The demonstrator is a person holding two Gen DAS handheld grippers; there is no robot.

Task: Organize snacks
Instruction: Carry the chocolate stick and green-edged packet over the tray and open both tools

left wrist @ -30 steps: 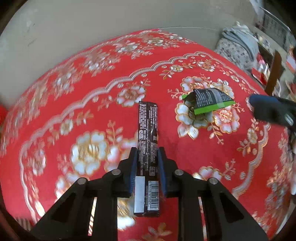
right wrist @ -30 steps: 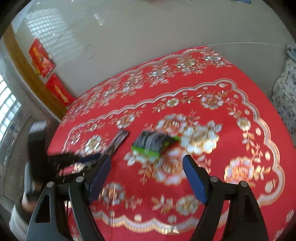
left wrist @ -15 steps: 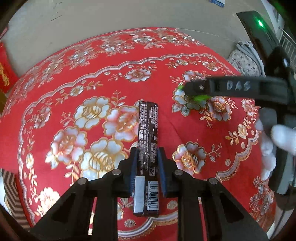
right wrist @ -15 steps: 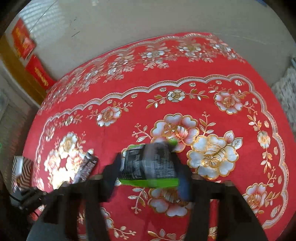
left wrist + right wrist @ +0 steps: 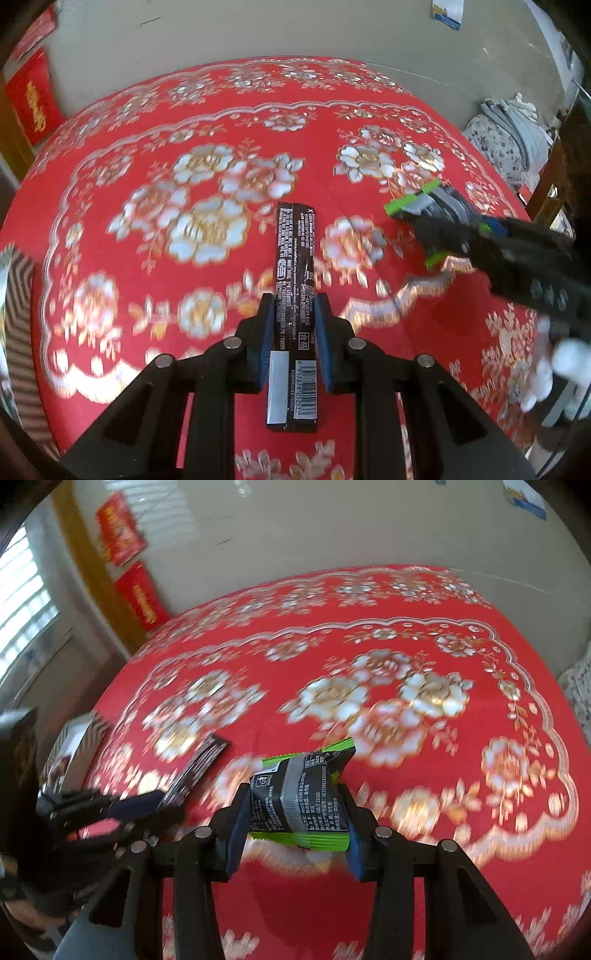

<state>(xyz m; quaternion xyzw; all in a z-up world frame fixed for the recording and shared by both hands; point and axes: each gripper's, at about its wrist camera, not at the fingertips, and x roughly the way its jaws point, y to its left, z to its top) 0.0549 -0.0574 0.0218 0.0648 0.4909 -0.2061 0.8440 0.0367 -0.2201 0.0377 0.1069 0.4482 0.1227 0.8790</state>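
Note:
My left gripper (image 5: 294, 308) is shut on a long dark brown snack bar (image 5: 295, 266) and holds it above the red flowered tablecloth (image 5: 184, 166). My right gripper (image 5: 295, 808) is shut on a green and black snack packet (image 5: 301, 797), lifted off the cloth. The packet (image 5: 428, 206) and the right gripper show at the right of the left wrist view. The bar (image 5: 199, 768) and the left gripper (image 5: 159, 805) show at the left of the right wrist view.
A box with a striped side (image 5: 74, 746) stands at the table's left edge. Red banners (image 5: 136, 598) hang on the wall behind. A bundle of grey cloth (image 5: 506, 144) lies beyond the table's right edge.
My right gripper has closed on the green packet and lifted it off the cloth. Both grippers have drawn back toward the table's near edge, the left still holding the bar.

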